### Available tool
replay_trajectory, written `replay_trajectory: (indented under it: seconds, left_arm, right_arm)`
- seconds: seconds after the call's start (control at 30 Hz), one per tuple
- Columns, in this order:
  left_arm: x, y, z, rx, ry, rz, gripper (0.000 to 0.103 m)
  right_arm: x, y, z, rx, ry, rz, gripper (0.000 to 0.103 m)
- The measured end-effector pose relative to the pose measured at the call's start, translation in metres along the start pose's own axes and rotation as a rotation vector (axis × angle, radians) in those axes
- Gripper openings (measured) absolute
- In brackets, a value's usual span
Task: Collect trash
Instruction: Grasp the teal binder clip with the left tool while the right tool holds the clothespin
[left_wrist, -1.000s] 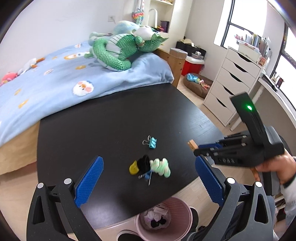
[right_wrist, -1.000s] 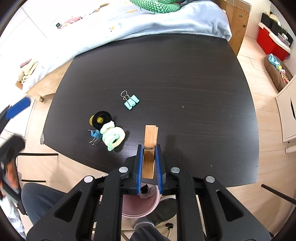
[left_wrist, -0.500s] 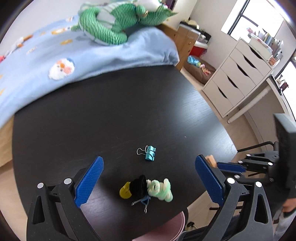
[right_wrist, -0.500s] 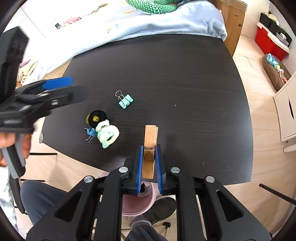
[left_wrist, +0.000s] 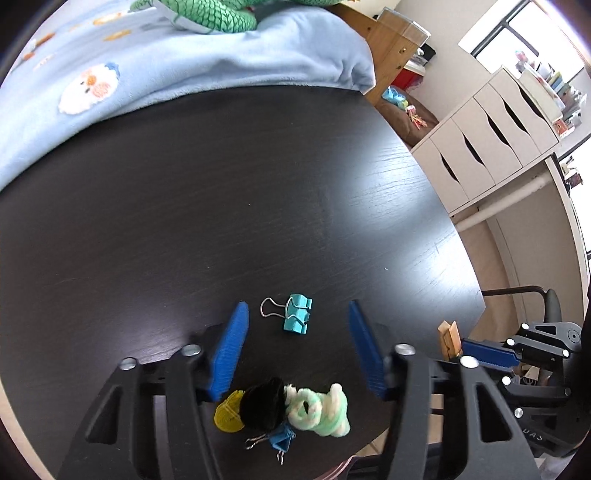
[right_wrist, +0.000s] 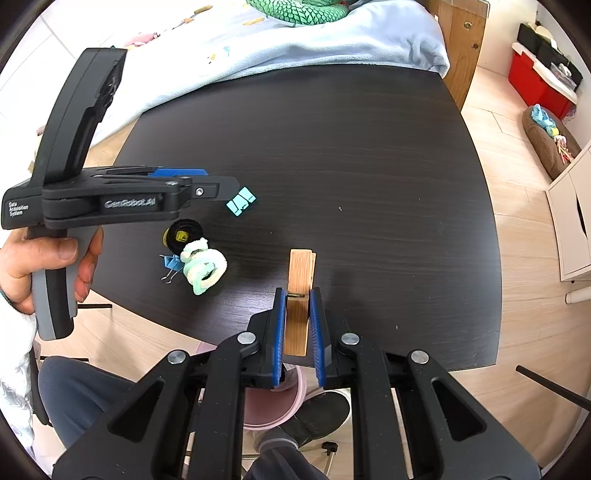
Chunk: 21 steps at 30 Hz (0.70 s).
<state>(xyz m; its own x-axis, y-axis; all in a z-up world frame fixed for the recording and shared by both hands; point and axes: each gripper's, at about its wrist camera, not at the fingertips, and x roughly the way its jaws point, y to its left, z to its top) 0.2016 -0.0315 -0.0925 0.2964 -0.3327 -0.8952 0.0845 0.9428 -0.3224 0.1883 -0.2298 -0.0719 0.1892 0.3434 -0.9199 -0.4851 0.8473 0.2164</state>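
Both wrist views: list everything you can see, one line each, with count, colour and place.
Table: one, black, beside the bed.
Binder clip: one, teal, between the left fingers.
Small binder clip: one, blue, near the table's front edge.
Fuzzy tie: one, mint and white, beside it.
Tape roll: one, black and yellow.
Clothespin: one, wooden.
Bin: one, pink, under the table edge.
Blanket: one, light blue, on the bed.
Drawers: white, right.
Left gripper: open.
Right gripper: shut on the clothespin.
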Motion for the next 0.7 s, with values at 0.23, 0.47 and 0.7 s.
replay_trajectory:
  seconds: [0.23, 0.47, 0.7]
  left_arm:
    - [0.009, 0.005, 0.0, -0.022, 0.019, -0.008, 0.034]
    - [0.009, 0.004, 0.001, -0.025, 0.008, -0.025, 0.004]
    - [-0.003, -0.003, 0.0, 0.001, -0.039, -0.013, 0.001]
  right_arm:
    - [0.004, -0.002, 0.0, 0.003, 0.005, 0.003, 0.013]
    - [0.008, -0.002, 0.001, 0.004, 0.007, 0.008, 0.013]
    - [0.005, -0.002, 0.0, 0.008, -0.008, 0.014, 0.013]
